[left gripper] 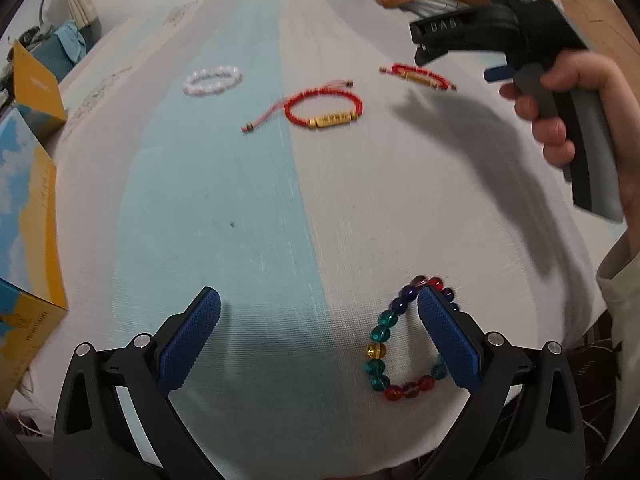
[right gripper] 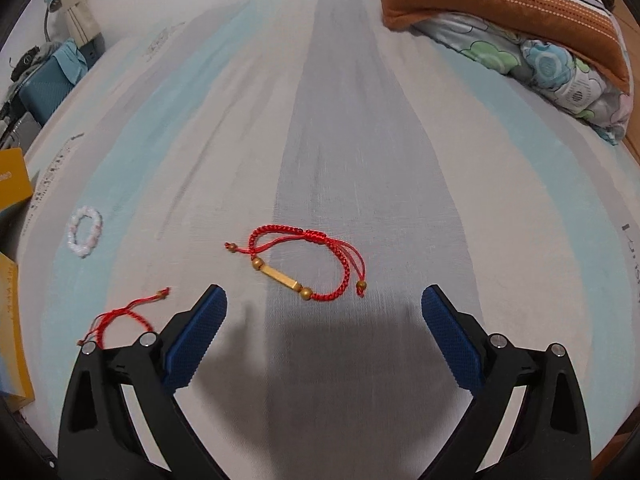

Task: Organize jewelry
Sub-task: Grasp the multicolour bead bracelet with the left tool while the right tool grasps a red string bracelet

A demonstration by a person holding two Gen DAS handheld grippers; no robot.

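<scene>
My left gripper [left gripper: 319, 304] is open and empty, low over the striped sheet. A bracelet of coloured glass beads [left gripper: 402, 340] lies by its right finger, which sits inside the ring. Farther off lie a red cord bracelet with a gold bar [left gripper: 324, 110], a second red cord bracelet [left gripper: 418, 76] and a white bead bracelet [left gripper: 212, 80]. My right gripper [right gripper: 324, 300] is open and empty, just short of the second red cord bracelet [right gripper: 308, 264]. The first red bracelet [right gripper: 120, 320] lies partly behind its left finger; the white bracelet [right gripper: 85, 230] is far left.
A folded orange striped blanket and floral quilt [right gripper: 520, 28] lie at the far right of the bed. Yellow and blue boxes [left gripper: 28, 208] stand along the left edge. The right gripper's body and the hand holding it [left gripper: 560, 92] hang above the sheet.
</scene>
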